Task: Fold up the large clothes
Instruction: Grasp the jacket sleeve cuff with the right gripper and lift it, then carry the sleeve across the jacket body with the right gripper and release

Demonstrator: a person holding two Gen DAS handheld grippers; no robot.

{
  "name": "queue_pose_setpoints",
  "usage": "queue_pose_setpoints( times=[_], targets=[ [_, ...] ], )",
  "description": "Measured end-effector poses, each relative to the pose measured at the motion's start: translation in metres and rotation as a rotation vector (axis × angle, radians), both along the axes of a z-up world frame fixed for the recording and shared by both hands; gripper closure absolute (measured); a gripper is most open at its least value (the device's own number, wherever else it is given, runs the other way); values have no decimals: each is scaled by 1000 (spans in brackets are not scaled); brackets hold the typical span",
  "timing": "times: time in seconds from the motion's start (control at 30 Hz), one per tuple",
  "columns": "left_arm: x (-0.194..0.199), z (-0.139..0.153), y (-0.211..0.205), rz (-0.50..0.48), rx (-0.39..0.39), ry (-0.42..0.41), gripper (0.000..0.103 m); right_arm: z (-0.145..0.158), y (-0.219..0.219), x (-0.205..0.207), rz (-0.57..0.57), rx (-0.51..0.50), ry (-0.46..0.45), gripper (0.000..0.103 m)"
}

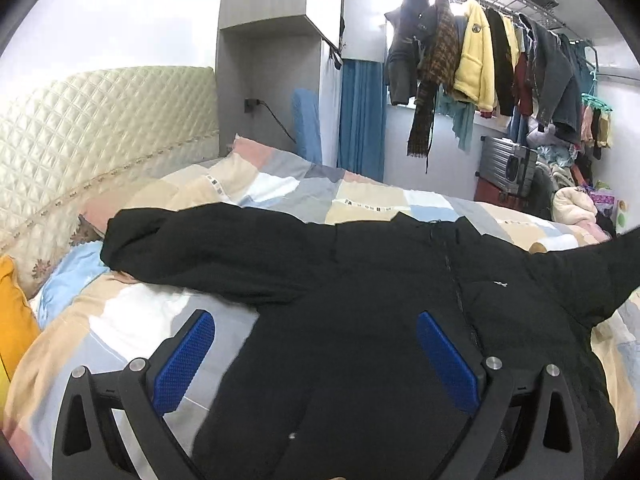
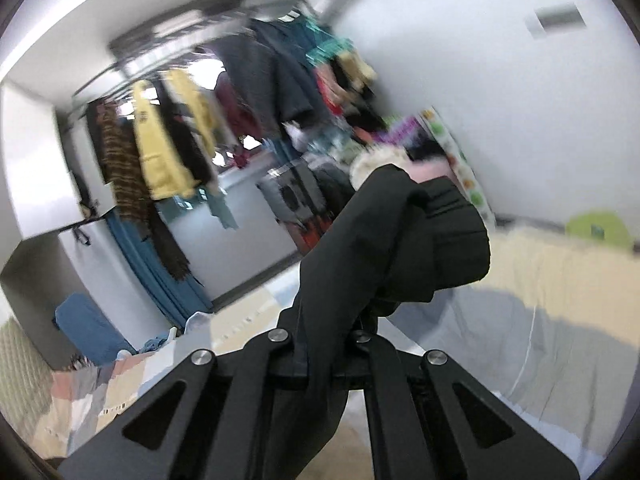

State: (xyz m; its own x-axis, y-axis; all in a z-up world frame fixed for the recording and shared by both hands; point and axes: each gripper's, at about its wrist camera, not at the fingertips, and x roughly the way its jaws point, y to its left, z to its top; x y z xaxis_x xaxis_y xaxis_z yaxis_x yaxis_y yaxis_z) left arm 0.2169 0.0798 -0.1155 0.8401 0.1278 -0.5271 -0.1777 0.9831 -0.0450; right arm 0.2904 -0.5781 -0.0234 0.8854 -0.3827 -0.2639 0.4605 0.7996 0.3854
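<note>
While the black jacket (image 1: 360, 280) lies across the bed (image 1: 280, 192), long axis running left to right, the right hand-held gripper (image 2: 340, 332) is clamped on its right sleeve (image 2: 400, 240), lifted; the left hand-held gripper (image 1: 316, 344), jaws apart, hovers over the hem, nearer the body.

1. It was a home bedroom: a bed (image 1: 360, 200) with a patchwork quilt and a quilted cream headboard (image 1: 100, 128) at left.
2. A crowded clothes rail (image 1: 500, 8) and a suitcase (image 1: 508, 164) stood at far right.
</note>
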Motion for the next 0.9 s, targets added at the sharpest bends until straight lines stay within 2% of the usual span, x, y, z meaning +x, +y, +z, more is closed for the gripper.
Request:
queue_pose_setpoints(
  times=[0.1, 0.27, 0.43, 0.53, 0.6, 0.67, 0.73, 0.77, 0.9],
  targets=[
    [-7, 3, 8, -7, 2, -22, 1, 36, 51, 6, 22, -85, -13, 100],
    [-16, 2, 23, -29, -41, -53, 1, 84, 152, 20, 106, -204, -62, 100],
    [-18, -2, 31, -28, -57, -60, 1, 97, 250, 43, 225, -312, -63, 99],
    [-19, -3, 39, -37, -96, -65, 1, 87, 307, 57, 315, -323, -63, 99],
    [-17, -6, 45, -31, -117, -65, 1, 68, 349, 68, 379, -336, -50, 99],
    [-14, -11, 51, -6, -172, -60, 1, 49, 379, 72, 428, -349, -35, 99],
    [-7, -16, 59, -8, -255, -46, 1, 20, 422, 83, 473, -408, 15, 99],
    [-5, -18, 60, -12, -269, -45, 1, -4, 447, 91, 505, -447, 57, 99],
    [1, -24, 62, -8, -242, -26, 1, -75, 505, 101, 641, -466, 172, 99]
  ],
)
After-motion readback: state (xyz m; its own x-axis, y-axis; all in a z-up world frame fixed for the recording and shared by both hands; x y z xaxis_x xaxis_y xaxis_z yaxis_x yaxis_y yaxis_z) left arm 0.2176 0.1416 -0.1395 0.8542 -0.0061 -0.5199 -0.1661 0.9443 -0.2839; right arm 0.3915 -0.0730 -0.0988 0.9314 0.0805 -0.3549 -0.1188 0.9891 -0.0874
